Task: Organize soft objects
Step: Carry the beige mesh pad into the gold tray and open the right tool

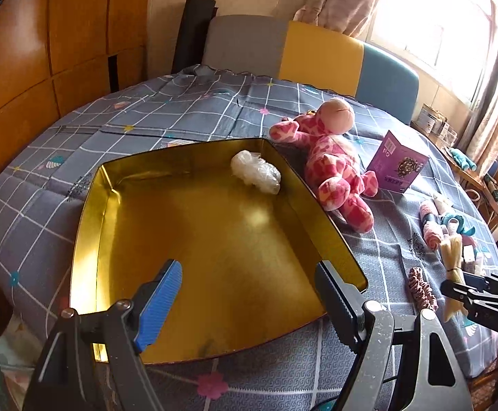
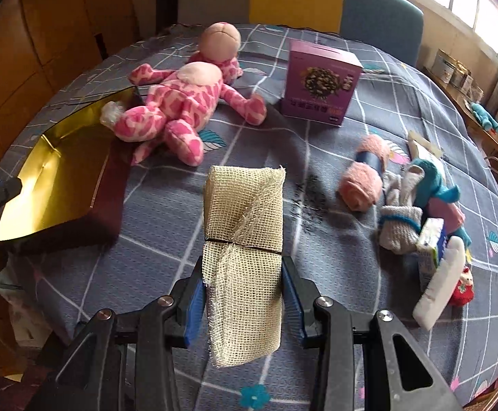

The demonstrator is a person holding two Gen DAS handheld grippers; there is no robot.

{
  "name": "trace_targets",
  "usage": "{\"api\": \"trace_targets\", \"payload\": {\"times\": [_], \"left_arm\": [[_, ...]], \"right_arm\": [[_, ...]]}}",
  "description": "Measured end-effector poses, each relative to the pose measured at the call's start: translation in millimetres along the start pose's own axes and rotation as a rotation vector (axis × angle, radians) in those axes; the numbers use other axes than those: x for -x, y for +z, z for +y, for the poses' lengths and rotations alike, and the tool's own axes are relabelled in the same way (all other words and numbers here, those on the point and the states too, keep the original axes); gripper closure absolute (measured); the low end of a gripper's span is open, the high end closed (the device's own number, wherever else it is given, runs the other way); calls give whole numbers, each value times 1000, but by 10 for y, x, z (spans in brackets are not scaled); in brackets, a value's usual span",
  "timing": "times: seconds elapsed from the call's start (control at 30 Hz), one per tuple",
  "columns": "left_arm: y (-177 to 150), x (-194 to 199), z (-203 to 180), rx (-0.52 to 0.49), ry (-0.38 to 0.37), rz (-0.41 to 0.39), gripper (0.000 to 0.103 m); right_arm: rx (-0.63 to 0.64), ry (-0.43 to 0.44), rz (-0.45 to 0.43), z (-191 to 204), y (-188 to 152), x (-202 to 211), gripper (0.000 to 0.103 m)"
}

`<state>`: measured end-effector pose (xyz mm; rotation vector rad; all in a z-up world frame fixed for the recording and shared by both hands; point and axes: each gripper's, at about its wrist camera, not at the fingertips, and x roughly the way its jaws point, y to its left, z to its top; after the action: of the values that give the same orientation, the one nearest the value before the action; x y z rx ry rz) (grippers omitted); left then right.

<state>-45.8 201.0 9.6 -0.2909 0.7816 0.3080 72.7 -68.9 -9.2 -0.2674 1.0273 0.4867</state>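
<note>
One gold tin box (image 1: 211, 236) on the bed (image 1: 180, 102) holds one crumpled plastic bag (image 1: 256, 171); one pink giraffe plush (image 1: 334, 164) and one purple carton (image 2: 321, 85) lie beside it. The left gripper (image 1: 249, 294) fingers stand wide apart, empty. The right gripper (image 2: 242, 294) fingers clamp one mesh cloth bundle (image 2: 244, 239) above the bedspread.

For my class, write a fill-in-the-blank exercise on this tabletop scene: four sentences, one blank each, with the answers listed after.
1. The right gripper is shut on a roll of cream ______ cloth.
2. Inside the gold tin lies one crumpled clear ______ bag.
3. The left gripper is ______ and holds nothing.
4. The plush toy lying beside the tin is pink and ______.

Missing words: mesh; plastic; open; white
</note>
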Motion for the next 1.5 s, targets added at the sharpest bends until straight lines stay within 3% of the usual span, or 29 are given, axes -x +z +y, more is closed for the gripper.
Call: {"api": "trace_targets", "payload": {"times": [0.33, 0.53, 0.73, 0.97, 1.03, 1.5], "left_arm": [[18, 67, 360, 82, 47, -16, 23], [3, 77, 566, 124, 70, -15, 23], [-34, 24, 674, 152, 71, 3, 23], [-58, -4, 671, 151, 68, 7, 23], [-54, -9, 660, 149, 68, 8, 23], [-34, 71, 425, 85, 46, -10, 23]], "right_arm": [[151, 211, -38, 952, 427, -16, 63], [214, 280, -40, 1498, 756, -199, 63], [245, 271, 28, 1850, 973, -620, 60], [248, 214, 47, 1939, 1002, -883, 53], [245, 215, 32, 1900, 976, -825, 48], [197, 191, -123, 1602, 706, -285, 48]]}}
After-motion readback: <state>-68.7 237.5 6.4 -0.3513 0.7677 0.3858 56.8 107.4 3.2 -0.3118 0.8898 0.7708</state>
